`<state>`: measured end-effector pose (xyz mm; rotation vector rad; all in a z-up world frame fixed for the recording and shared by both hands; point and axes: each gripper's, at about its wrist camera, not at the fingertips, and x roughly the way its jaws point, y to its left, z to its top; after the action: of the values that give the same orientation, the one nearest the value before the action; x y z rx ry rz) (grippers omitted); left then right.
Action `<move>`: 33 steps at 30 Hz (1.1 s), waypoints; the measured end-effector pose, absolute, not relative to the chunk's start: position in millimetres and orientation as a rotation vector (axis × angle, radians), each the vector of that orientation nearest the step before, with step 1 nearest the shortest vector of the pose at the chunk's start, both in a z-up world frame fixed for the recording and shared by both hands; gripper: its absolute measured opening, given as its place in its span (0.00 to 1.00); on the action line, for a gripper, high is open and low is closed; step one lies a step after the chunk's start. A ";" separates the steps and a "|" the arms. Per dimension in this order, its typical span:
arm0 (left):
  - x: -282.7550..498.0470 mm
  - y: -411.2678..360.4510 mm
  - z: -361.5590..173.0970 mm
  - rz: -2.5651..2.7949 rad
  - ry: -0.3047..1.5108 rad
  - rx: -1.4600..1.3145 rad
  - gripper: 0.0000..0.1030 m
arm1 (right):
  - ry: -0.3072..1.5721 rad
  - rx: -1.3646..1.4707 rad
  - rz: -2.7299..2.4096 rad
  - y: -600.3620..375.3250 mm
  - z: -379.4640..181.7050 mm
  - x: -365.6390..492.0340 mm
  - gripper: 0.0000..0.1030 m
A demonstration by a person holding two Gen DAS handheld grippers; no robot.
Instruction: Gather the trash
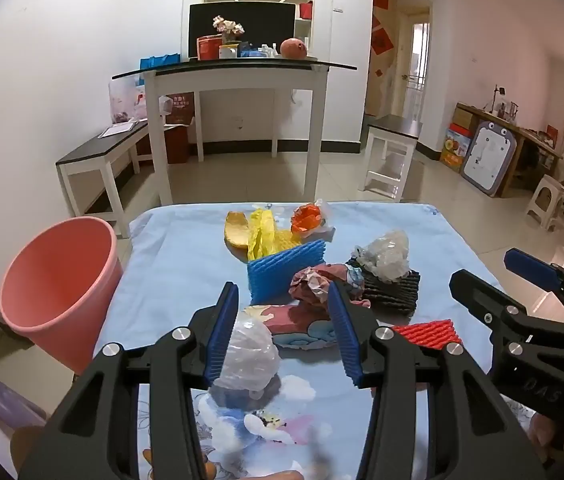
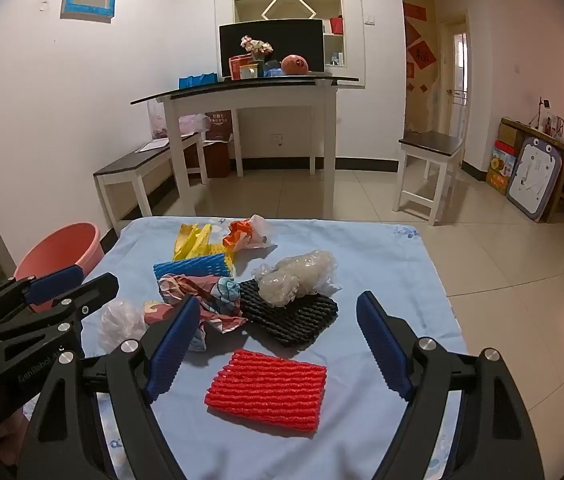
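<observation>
Both hand-held grippers stand spread over the desk (image 2: 382,248), the left hand-held gripper (image 1: 282,332) around a clear plastic wad (image 1: 247,354), the right hand-held gripper (image 2: 277,344) above a red foam net (image 2: 267,390).

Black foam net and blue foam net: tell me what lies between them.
The crumpled patterned paper lies between the black foam net and the blue foam net, touching both. The right wrist view shows it best.

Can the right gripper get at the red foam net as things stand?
Probably yes. The right gripper is open, and the red foam net lies flat between its fingers with nothing on top; the black foam net sits behind, apart.
</observation>
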<state>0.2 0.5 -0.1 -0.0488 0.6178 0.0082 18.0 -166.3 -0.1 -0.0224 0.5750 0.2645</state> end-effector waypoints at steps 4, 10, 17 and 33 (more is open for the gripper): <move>-0.8 0.0 0.2 0.018 0.610 -0.044 0.46 | 0.573 -0.020 0.265 -166.1 0.1 18.2 0.77; 1.7 9.6 -4.7 0.028 0.612 -0.054 0.46 | 0.566 -0.014 0.267 -167.3 2.0 17.5 0.77; 0.2 9.5 0.0 0.034 0.614 -0.061 0.46 | 0.565 -0.018 0.261 -167.6 4.3 16.7 0.77; 0.3 10.4 0.4 0.045 0.611 -0.065 0.46 | 0.564 0.005 0.238 -165.8 4.0 21.3 0.78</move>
<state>0.3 10.4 0.4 -0.0650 0.6110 0.0452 21.3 -165.8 4.0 0.0054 0.5642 0.2376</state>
